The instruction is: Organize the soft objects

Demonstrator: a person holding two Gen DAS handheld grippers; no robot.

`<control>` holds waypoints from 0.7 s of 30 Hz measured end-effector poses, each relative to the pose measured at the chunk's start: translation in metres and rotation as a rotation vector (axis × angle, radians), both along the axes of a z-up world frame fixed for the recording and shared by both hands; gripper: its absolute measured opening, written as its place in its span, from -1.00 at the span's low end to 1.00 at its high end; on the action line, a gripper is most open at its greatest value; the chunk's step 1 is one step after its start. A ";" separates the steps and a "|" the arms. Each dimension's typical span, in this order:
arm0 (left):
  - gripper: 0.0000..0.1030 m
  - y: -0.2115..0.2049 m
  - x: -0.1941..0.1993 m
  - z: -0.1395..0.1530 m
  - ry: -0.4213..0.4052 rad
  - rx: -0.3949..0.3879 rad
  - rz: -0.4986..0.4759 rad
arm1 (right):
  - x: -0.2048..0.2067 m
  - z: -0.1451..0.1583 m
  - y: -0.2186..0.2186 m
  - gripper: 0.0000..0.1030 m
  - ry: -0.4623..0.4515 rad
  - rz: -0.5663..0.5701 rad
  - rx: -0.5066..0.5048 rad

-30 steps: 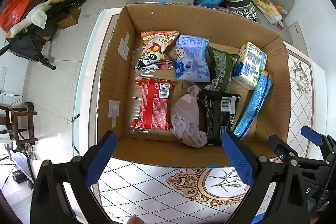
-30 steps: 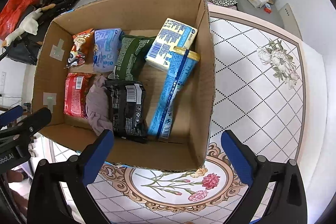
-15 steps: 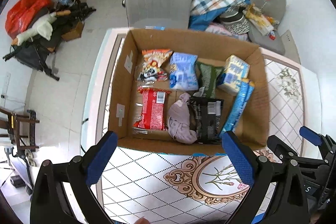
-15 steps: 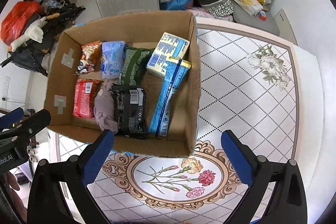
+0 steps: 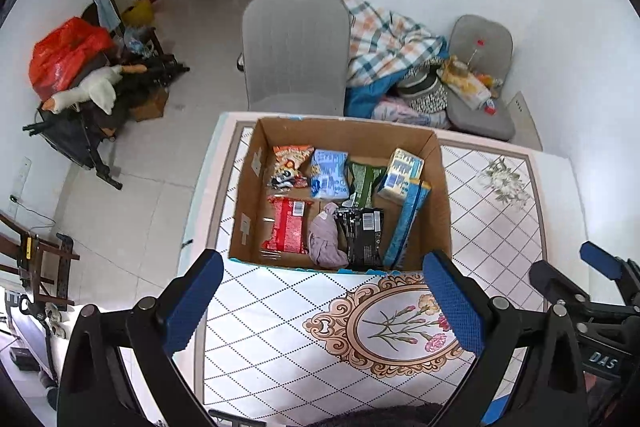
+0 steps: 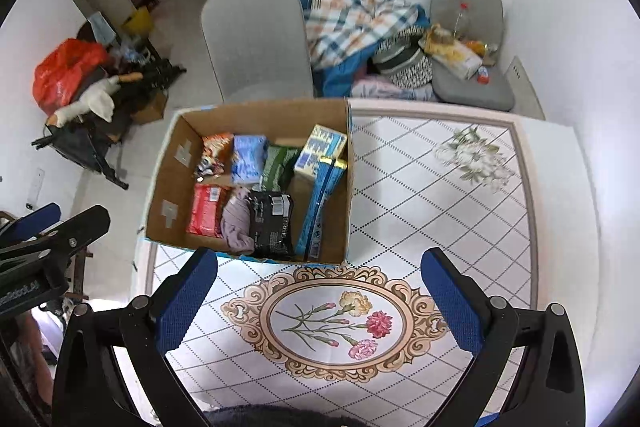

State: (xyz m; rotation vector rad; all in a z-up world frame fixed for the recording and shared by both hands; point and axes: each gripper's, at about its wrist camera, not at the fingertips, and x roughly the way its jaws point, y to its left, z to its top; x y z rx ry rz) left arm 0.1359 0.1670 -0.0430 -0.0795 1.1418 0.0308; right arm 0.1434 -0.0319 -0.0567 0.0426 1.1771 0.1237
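Observation:
An open cardboard box point(image 5: 440, 211) point(image 6: 164, 163) sits at the table's far left. Inside lie a red packet point(image 5: 286, 229), a mauve cloth bundle point(image 5: 326, 239) point(image 6: 236, 223), a black packet point(image 5: 362, 235), a long blue packet point(image 5: 406, 227), a blue packet point(image 5: 329, 175), a green packet point(image 5: 366, 181), an orange snack bag point(image 5: 289, 165) and a yellow-blue carton point(image 5: 400, 173). My left gripper point(image 5: 322, 303) is open and empty, high above the table before the box. My right gripper point(image 6: 320, 301) is open and empty over the flower medallion point(image 6: 332, 323).
The tiled patterned tabletop point(image 6: 440, 195) stretches right of the box. A grey chair point(image 5: 294, 55) stands behind the table, with a plaid blanket point(image 5: 384, 43) and a cluttered grey seat point(image 5: 476, 79) beside it. Bags and clutter point(image 5: 76, 75) lie on the floor at left.
Both grippers have pulled up and back from the box, so it looks smaller and more of the room shows. Both stay open and empty.

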 end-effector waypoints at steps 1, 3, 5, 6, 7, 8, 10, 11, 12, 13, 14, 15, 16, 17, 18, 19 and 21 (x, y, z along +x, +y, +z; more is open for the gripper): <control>0.99 -0.001 -0.005 0.006 -0.012 0.005 0.003 | -0.006 0.009 -0.001 1.00 -0.015 0.002 -0.001; 0.99 -0.003 -0.016 0.018 -0.036 0.009 0.006 | -0.018 0.025 -0.002 1.00 -0.045 0.006 0.001; 0.99 -0.004 -0.028 0.028 -0.050 0.003 0.009 | -0.031 0.043 -0.002 1.00 -0.074 0.012 0.003; 0.99 -0.003 -0.033 0.031 -0.054 0.004 0.009 | -0.036 0.049 -0.002 1.00 -0.087 0.017 0.002; 0.99 -0.004 -0.037 0.034 -0.056 0.009 0.008 | -0.041 0.055 -0.002 1.00 -0.097 0.019 -0.003; 0.99 -0.004 -0.041 0.038 -0.061 0.013 0.010 | -0.046 0.061 -0.002 1.00 -0.108 0.020 -0.008; 0.99 -0.005 -0.050 0.045 -0.072 0.018 0.017 | -0.054 0.071 -0.003 1.00 -0.123 0.025 -0.004; 0.99 -0.006 -0.054 0.047 -0.076 0.020 0.020 | -0.058 0.076 -0.004 1.00 -0.130 0.026 -0.002; 0.99 -0.007 -0.058 0.049 -0.081 0.021 0.022 | -0.062 0.080 -0.004 1.00 -0.140 0.027 -0.005; 0.99 -0.007 -0.061 0.052 -0.083 0.022 0.024 | -0.064 0.083 -0.004 1.00 -0.147 0.026 -0.010; 0.99 -0.007 -0.064 0.053 -0.085 0.022 0.025 | -0.067 0.086 -0.004 1.00 -0.152 0.025 -0.014; 0.99 -0.007 -0.066 0.055 -0.090 0.022 0.027 | -0.068 0.088 -0.004 1.00 -0.154 0.026 -0.015; 0.99 -0.007 -0.069 0.057 -0.096 0.025 0.030 | -0.070 0.091 -0.004 1.00 -0.158 0.028 -0.015; 0.99 -0.007 -0.070 0.059 -0.099 0.028 0.031 | -0.072 0.093 -0.004 1.00 -0.164 0.029 -0.016; 0.99 -0.007 -0.071 0.061 -0.103 0.032 0.032 | -0.075 0.095 -0.005 1.00 -0.170 0.028 -0.020; 0.99 -0.006 -0.072 0.063 -0.111 0.035 0.037 | -0.075 0.096 -0.005 1.00 -0.172 0.028 -0.021; 0.99 -0.006 -0.074 0.066 -0.118 0.038 0.041 | -0.077 0.097 -0.006 1.00 -0.174 0.027 -0.025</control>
